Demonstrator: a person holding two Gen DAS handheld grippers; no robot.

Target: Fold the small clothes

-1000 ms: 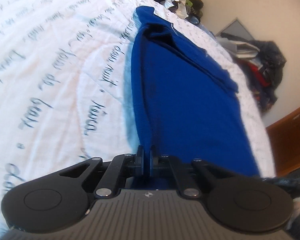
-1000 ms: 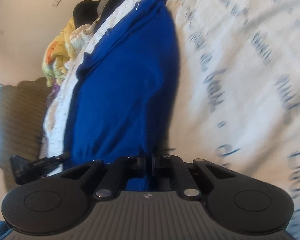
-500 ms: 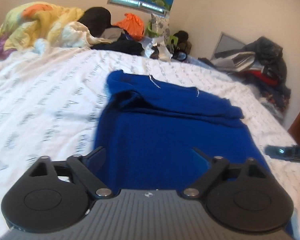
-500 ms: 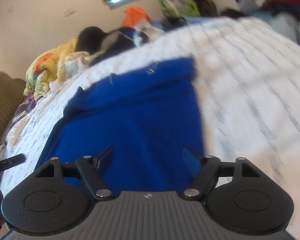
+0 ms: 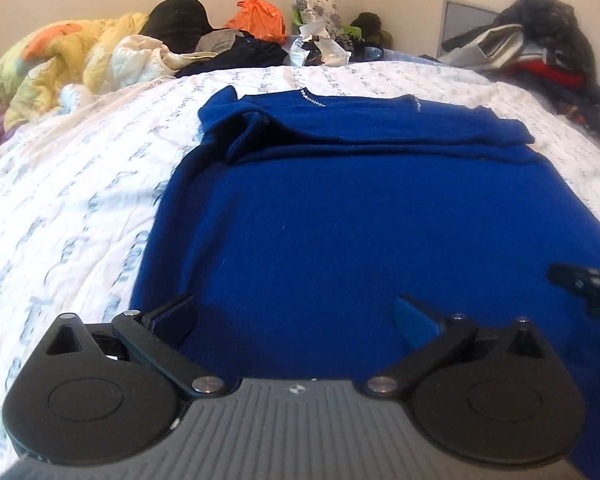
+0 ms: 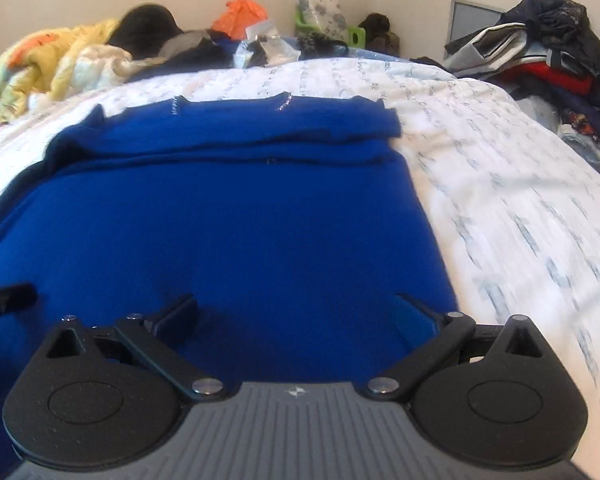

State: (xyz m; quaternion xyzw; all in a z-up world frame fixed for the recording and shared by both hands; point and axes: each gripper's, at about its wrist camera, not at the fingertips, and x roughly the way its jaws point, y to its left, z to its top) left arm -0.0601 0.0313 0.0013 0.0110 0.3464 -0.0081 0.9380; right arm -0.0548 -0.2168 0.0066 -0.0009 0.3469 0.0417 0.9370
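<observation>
A blue sweater (image 5: 360, 208) lies flat on the white bed, sleeves folded across its far end; it also shows in the right wrist view (image 6: 236, 216). My left gripper (image 5: 296, 316) is open and empty over the sweater's near left part. My right gripper (image 6: 296, 314) is open and empty over the near right part. The right gripper's tip shows at the right edge of the left wrist view (image 5: 588, 280). The left gripper's tip shows at the left edge of the right wrist view (image 6: 8, 296).
The white bedsheet with grey script (image 5: 60, 200) spreads left of the sweater and to its right (image 6: 520, 200). A yellow quilt (image 5: 52, 64), dark clothes and an orange bag (image 5: 256, 16) pile at the far end. A clothes heap (image 6: 552, 56) stands at the right.
Both grippers were shut on the sweater's near hem a second ago. They have let go, opened wide and levelled out, facing along the sweater, which now lies flat.
</observation>
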